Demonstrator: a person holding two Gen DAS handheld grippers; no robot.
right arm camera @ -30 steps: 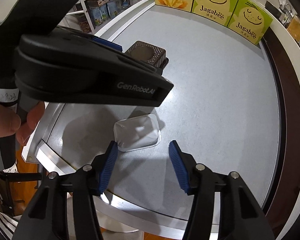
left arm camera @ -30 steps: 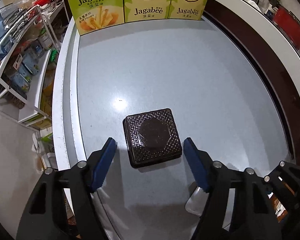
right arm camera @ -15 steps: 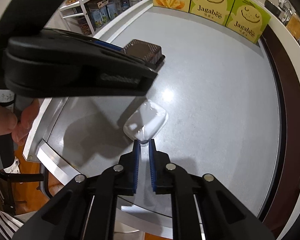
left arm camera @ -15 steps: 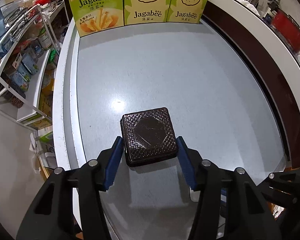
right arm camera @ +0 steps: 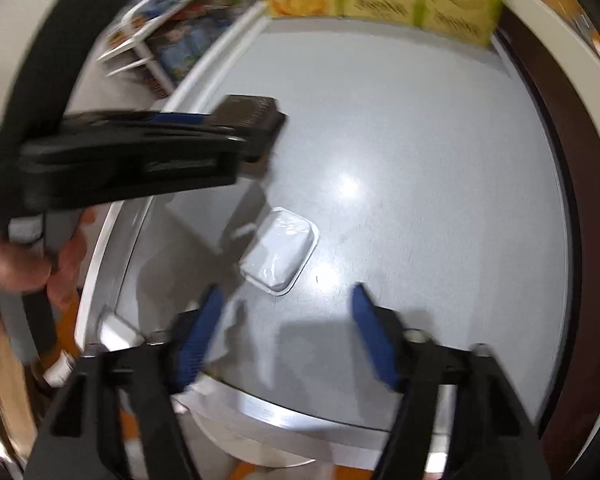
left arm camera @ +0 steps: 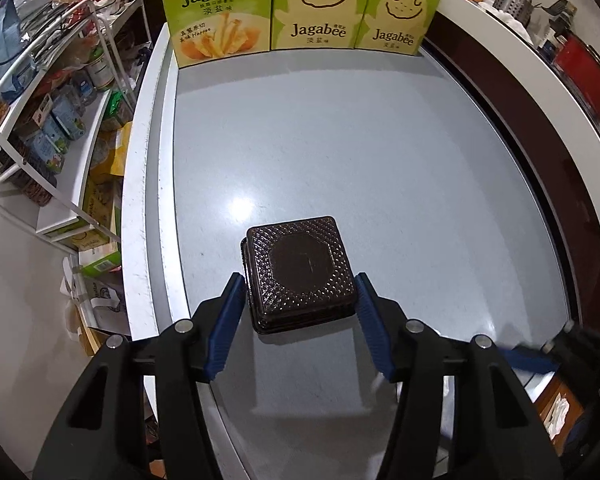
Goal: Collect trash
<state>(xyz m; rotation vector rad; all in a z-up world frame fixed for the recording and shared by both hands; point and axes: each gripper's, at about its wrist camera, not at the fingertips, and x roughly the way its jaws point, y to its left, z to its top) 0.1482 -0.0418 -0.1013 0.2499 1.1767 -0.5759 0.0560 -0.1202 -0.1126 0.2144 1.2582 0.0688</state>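
The left gripper (left arm camera: 300, 292) is now clamping the dark brown tray (left arm camera: 300, 272), its blue pads pressing the tray's two near sides; a second ago those jaws were standing wide of it. The right gripper (right arm camera: 286, 304) is gaping open with nothing between its jaws, having just been opening after pinching the clear plastic tray (right arm camera: 279, 255) by its rim half a second back. That clear tray is lying flat on the grey counter (left arm camera: 380, 160), just ahead of the right gripper. The brown one is square, with a diamond-embossed top and a smooth octagonal centre.
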